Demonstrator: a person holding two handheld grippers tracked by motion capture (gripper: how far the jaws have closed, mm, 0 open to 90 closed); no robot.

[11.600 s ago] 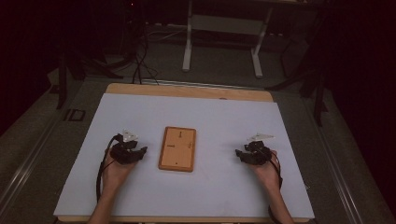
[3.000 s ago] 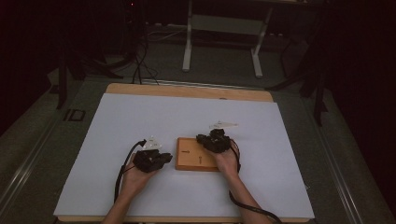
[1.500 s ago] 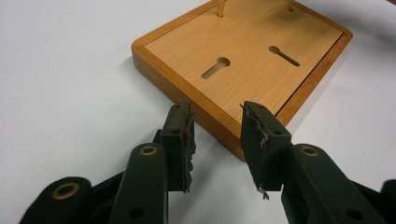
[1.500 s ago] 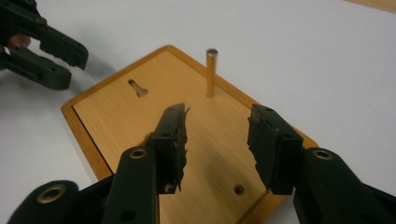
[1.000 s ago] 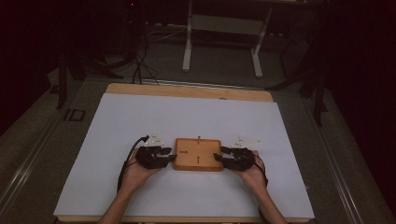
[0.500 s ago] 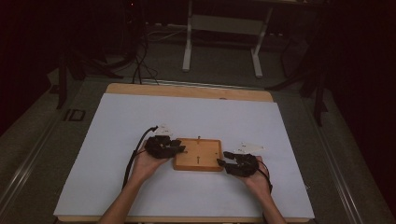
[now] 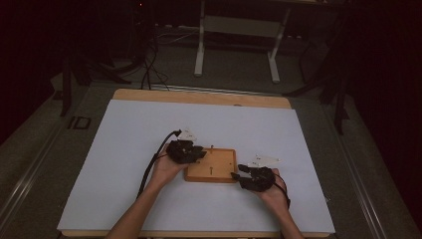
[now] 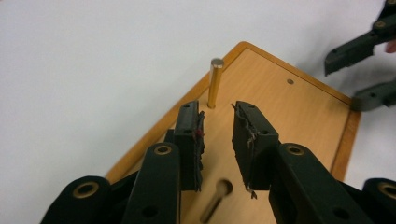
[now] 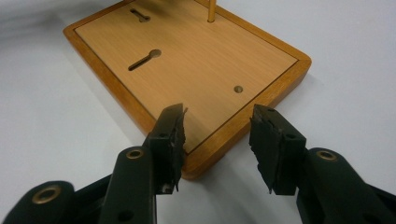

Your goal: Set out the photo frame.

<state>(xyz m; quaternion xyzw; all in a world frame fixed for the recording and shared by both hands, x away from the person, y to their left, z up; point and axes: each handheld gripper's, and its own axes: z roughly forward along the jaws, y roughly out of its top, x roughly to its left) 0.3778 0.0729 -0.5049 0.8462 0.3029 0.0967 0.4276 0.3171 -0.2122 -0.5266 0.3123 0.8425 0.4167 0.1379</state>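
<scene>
The wooden board (image 7: pixel 211 166) lies flat near the middle of the white counter (image 7: pixel 124 149), with a brass peg (image 8: pixel 215 83) standing upright by one edge and keyhole slots (image 9: pixel 142 59) cut in its face. The left gripper (image 8: pixel 217 135) hangs over the board short of the peg; its jaws have just been closing, nothing between them. The right gripper (image 9: pixel 217 140) is spread astride the board's near corner, pads not touching it.

Smooth wooden board (image 9: pixel 196 60), brass peg (image 8: pixel 215 83)
</scene>
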